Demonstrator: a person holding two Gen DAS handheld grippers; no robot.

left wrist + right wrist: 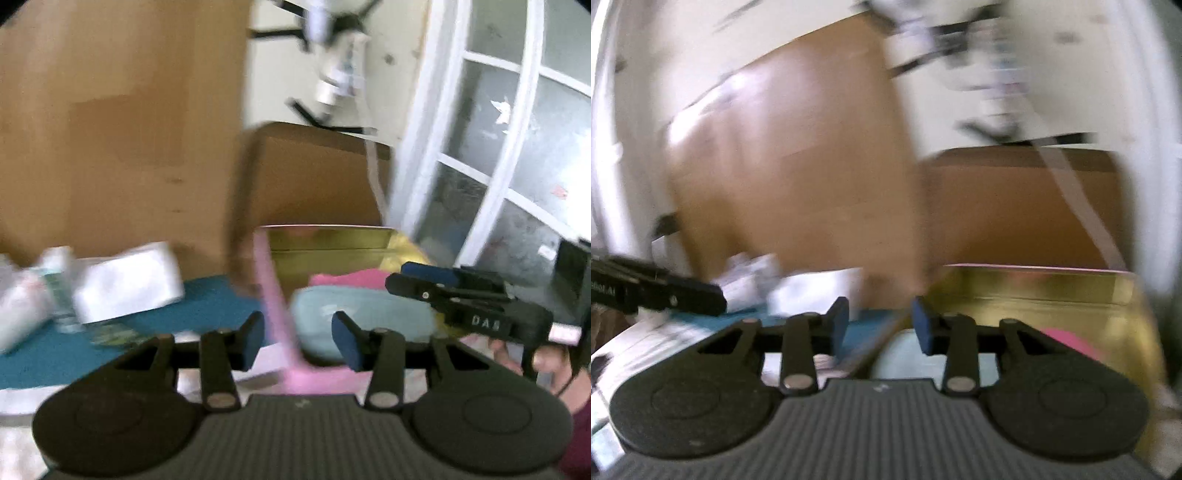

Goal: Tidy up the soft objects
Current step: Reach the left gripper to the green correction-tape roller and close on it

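Two grippers show in these blurred views, both pointing toward a gold-lined box [328, 240] with a pink rim that stands on the bench [207, 295], against brown cardboard cartons [110, 129]. The left gripper [298, 339] has its jaws standing apart with nothing pressed between the pads; the pink near edge of the box crosses the gap between them, but it lies beyond the fingers and is not gripped. Inside the box lie the soft things: a pale blue cushion-like piece [362, 317] at the front, a pink cloth [351, 278] behind it and something yellow [402, 254] at the far right corner. The right gripper [399, 278] reaches in from the right above those soft things, and in its own view [880, 325] its jaws also stand apart and empty, with the pale blue piece [905, 354] and the pink cloth [1071, 343] below them in the box [1034, 291]. White packets [125, 284] lie to the left on the teal cover of the bench.
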